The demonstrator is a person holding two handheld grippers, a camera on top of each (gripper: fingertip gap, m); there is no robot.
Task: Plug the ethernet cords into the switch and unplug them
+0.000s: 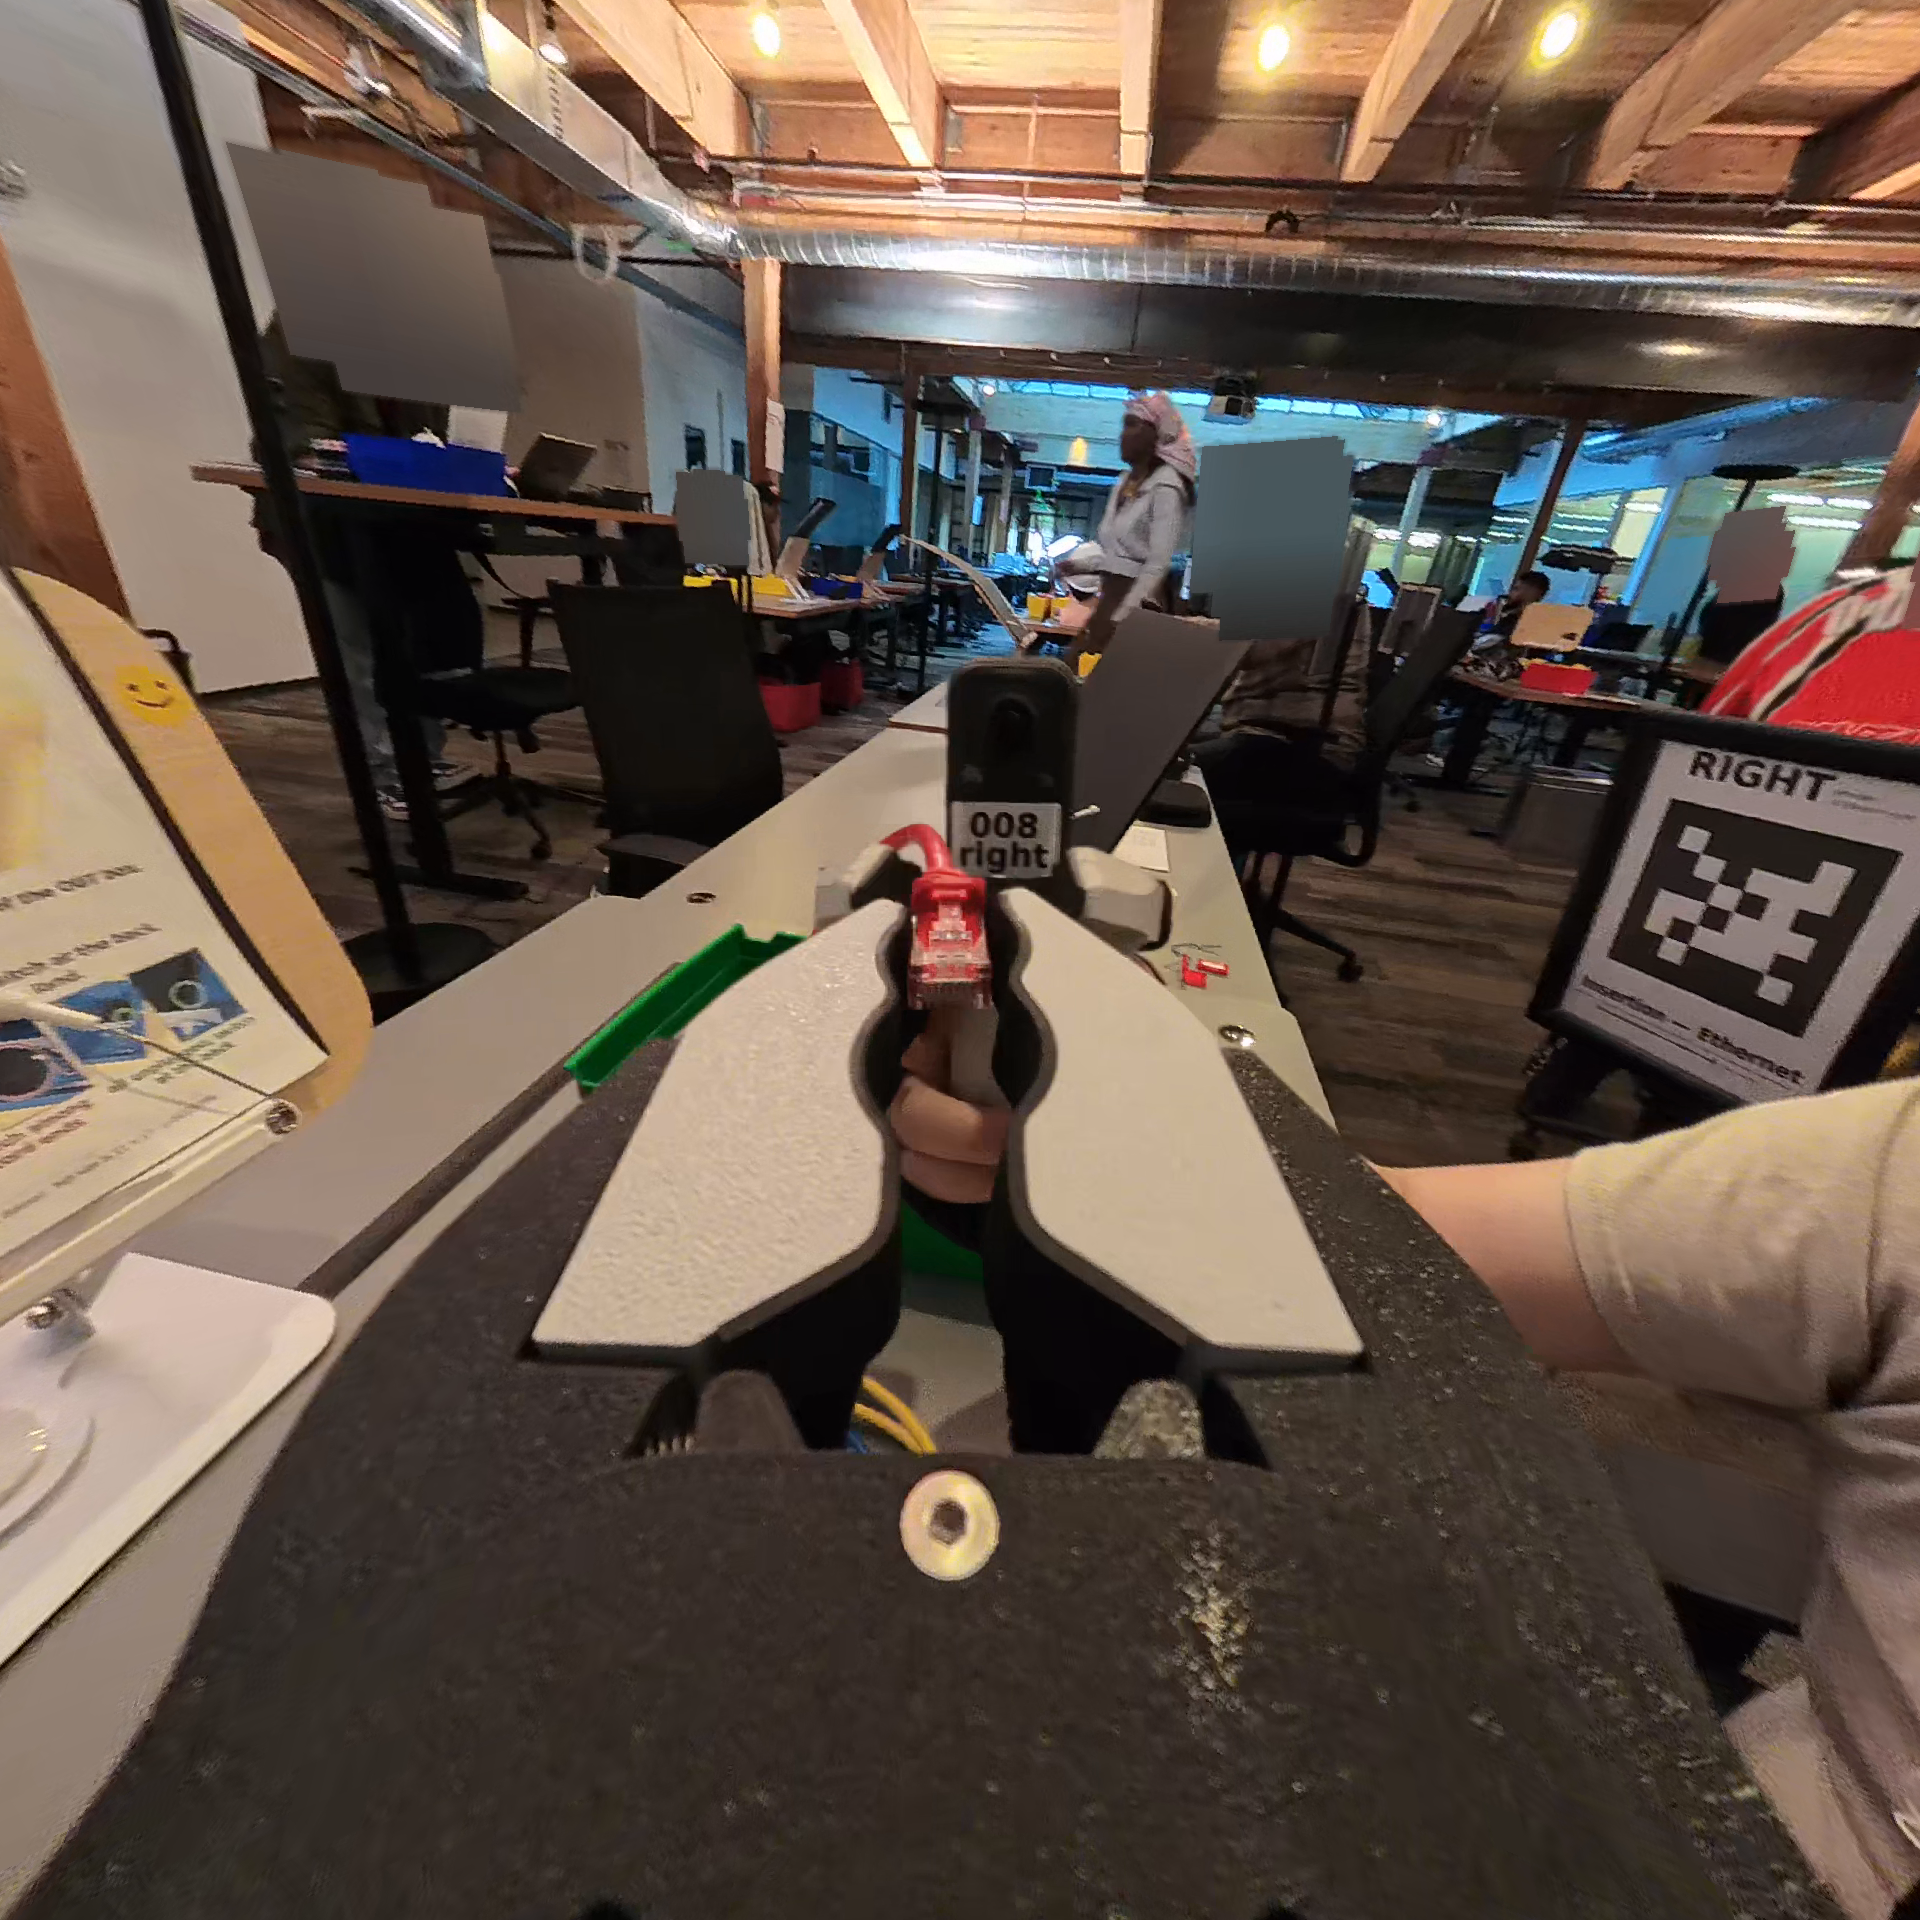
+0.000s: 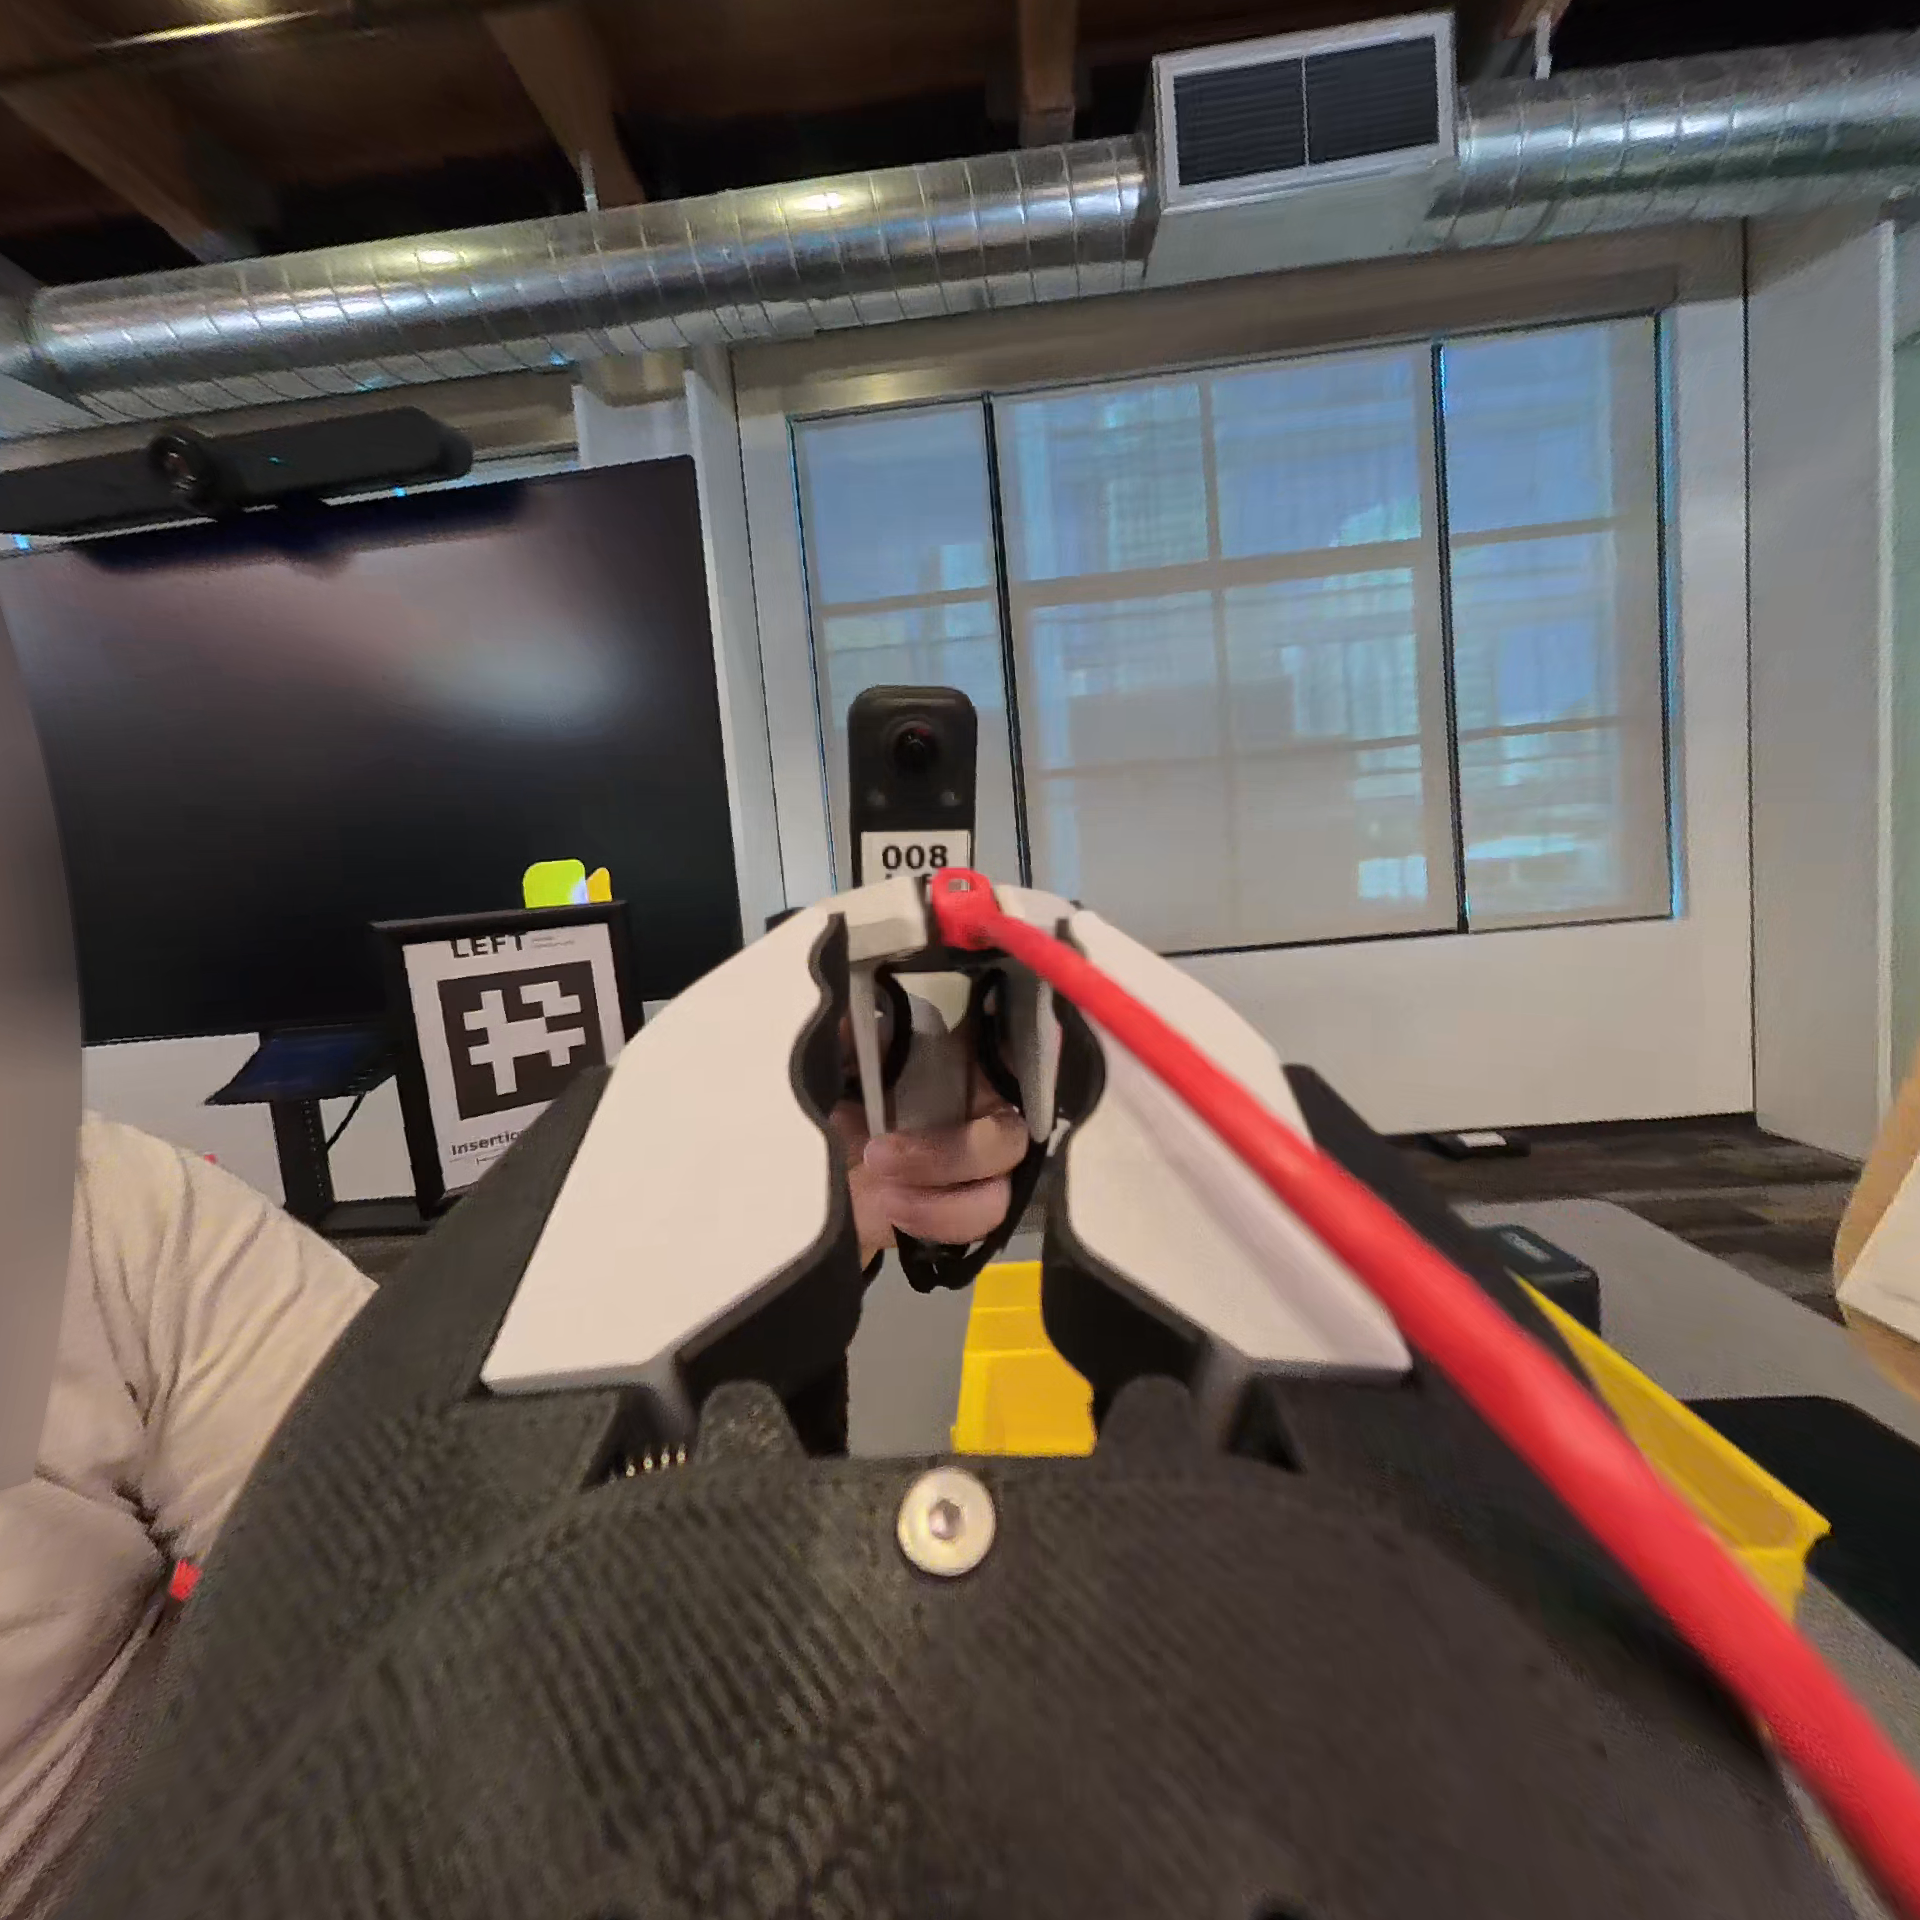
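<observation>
Left wrist view has the left gripper [image 1: 951, 966] clenched on the red plug [image 1: 948, 940] of the ethernet cord [image 2: 1351, 1226], so the plug sits up in the air between the 2 fingertips, off the grey table [image 1: 748, 894]. Its long axis runs 12 to 6 o'clock; the clear contact end points to 6, back at my camera, and the cord leaves at 12 and curls toward 11.

From the right wrist view, the cord runs from the frame's centre down to 5 o'clock, lying across my right-hand finger [image 2: 1195, 1143]. The right gripper [image 2: 951, 935] is spread wide and grasps nothing, and its 2 fingers sit outside the left one's tips.

The 2 tools face each other nose to nose, roughly level. The left hand [image 2: 935, 1174] is wrapped around its handle at 6 o'clock under the tips. The right hand [image 1: 945, 1132] grips likewise, with a bare forearm [image 1: 1486, 1257] reaching in from 4 o'clock. Below, a green bin [image 1: 675, 997] lies at 9 and a yellow bin [image 2: 1023, 1371] at 6.
</observation>
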